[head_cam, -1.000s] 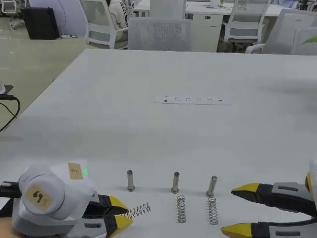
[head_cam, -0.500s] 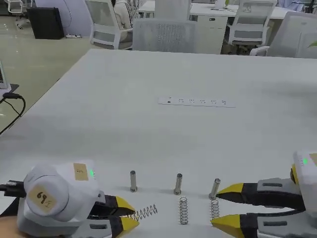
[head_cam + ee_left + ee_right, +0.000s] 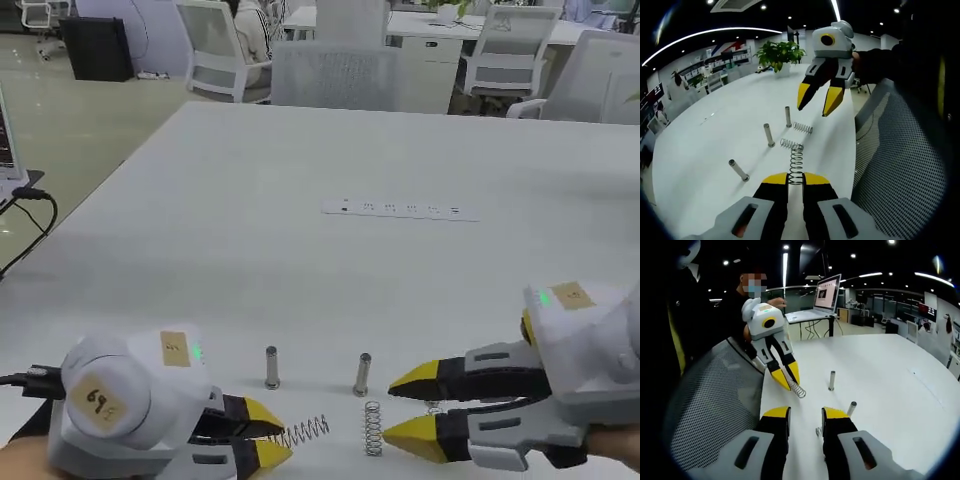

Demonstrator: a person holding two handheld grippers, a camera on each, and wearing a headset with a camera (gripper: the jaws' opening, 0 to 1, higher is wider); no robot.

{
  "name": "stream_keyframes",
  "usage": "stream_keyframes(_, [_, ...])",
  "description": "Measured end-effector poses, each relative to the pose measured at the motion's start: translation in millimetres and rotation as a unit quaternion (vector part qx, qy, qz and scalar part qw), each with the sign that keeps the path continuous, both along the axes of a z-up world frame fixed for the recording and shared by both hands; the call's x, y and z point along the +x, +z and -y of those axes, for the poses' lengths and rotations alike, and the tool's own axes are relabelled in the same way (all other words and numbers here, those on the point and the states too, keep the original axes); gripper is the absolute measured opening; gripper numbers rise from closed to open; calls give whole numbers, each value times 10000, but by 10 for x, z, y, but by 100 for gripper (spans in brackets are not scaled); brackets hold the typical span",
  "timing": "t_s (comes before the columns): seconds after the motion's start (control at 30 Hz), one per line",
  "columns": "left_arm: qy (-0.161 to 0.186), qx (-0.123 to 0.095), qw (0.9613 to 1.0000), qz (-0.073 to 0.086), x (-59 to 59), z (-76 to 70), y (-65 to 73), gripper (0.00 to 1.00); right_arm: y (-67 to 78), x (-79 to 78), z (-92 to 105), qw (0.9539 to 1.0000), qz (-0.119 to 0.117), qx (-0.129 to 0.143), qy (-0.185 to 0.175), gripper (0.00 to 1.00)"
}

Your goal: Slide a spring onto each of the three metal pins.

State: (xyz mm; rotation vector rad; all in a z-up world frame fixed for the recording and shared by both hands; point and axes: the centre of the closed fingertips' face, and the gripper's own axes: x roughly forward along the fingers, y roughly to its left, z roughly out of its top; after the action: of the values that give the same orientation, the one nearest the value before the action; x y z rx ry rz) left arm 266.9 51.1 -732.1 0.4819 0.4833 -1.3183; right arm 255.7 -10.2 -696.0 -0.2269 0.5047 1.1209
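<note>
Three metal pins stand in a row near the table's front edge; in the head view I see the left pin (image 3: 271, 367) and the middle pin (image 3: 363, 373). My left gripper (image 3: 272, 441) is shut on one end of a spring (image 3: 306, 431), which sticks out along the table; the left gripper view has that spring (image 3: 796, 159) between its jaws. A second spring (image 3: 373, 428) lies in front of the middle pin. My right gripper (image 3: 408, 405) is open and hovers over the right pin's spot, covering it. The right gripper view has a pin (image 3: 851, 409) beside its jaws.
A white power strip (image 3: 399, 209) lies mid-table. Office chairs (image 3: 336, 74) stand behind the far edge. In the right gripper view an open laptop (image 3: 827, 292) sits on a stand beyond the table, and a person stands behind the left gripper (image 3: 784, 376). A mesh chair back (image 3: 900, 150) is close on one side.
My right gripper has come in leftward, still open, and now covers the right pin and its spring. The left gripper still holds its spring in about the same place.
</note>
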Motion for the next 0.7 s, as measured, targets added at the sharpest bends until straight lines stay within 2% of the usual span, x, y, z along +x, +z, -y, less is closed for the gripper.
stream_keyframes(0.23, [-67, -80, 9999, 30, -26, 53, 60, 3, 1, 33, -187, 9996, -74, 158, 209, 22])
stream_keyframes(0.43, [-145, -183, 9997, 43, -55, 116, 115, 3, 3, 19, -244, 9990, -179, 321, 241, 21])
stream_keyframes(0.7, [-238, -464, 9986, 99, -94, 205, 273, 2, 56, -3, -293, 9975, -291, 596, 257, 20])
